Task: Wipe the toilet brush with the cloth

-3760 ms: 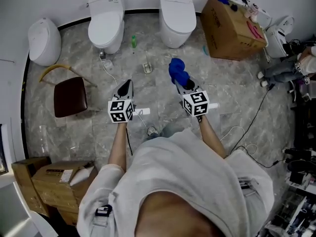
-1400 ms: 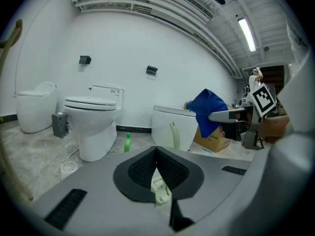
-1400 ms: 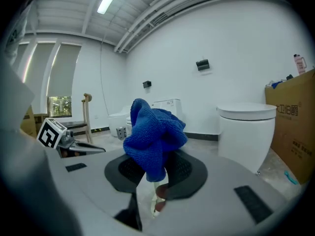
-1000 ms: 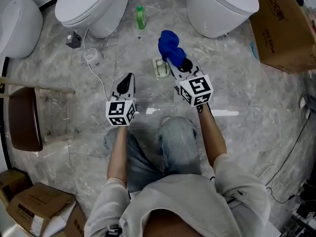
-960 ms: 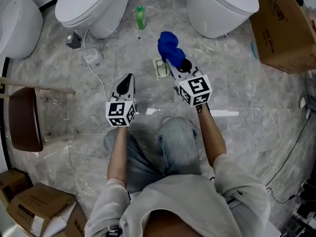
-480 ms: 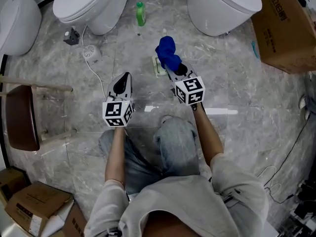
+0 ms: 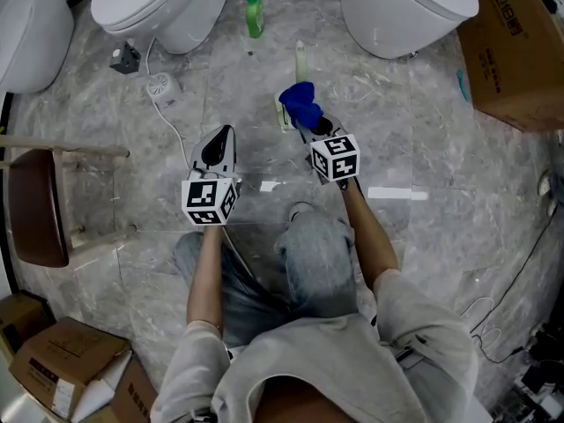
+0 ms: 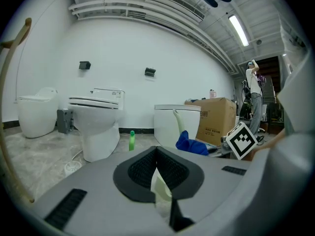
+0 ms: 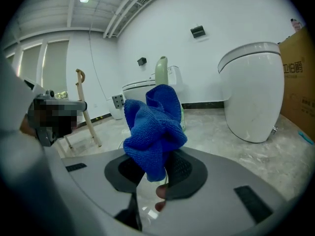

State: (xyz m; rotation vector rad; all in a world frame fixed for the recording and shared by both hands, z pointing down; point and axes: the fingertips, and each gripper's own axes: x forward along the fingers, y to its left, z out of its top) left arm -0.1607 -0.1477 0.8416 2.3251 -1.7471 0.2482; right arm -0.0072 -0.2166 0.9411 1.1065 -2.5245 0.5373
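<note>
When viewed from the head, right gripper (image 7: pixel 312 126) just above centre, pointing toward 12 o'clock; jaws clamped on a bunched blue cloth (image 7: pixel 300 104); cloth directly in front of the toilet brush (image 7: pixel 300 60), pale handle upright at 12 o'clock of the cloth, holder (image 7: pixel 283 120) peeking out at the cloth's 8 o'clock; contact between cloth and brush not possible to tell. From the right gripper view, cloth standing up out of the closed pads, rounded top of the brush handle just behind it at 12 o'clock. Left gripper (image 7: pixel 226 135) at 9 o'clock of the right one, well apart from it; jaws together at the tips, holding nothing. From the left gripper view, brush and cloth off at 2 o'clock. Beyond, on the grey marbled floor (image 7: pixel 423 130): green bottle (image 7: pixel 254 16) at 11 o'clock, two white toilets (image 7: pixel 159 7) at 10 and 1 o'clock, cardboard box (image 7: pixel 520 51) at 2 o'clock, dark-seated chair (image 7: pixel 35 205) at 9 o'clock.
</note>
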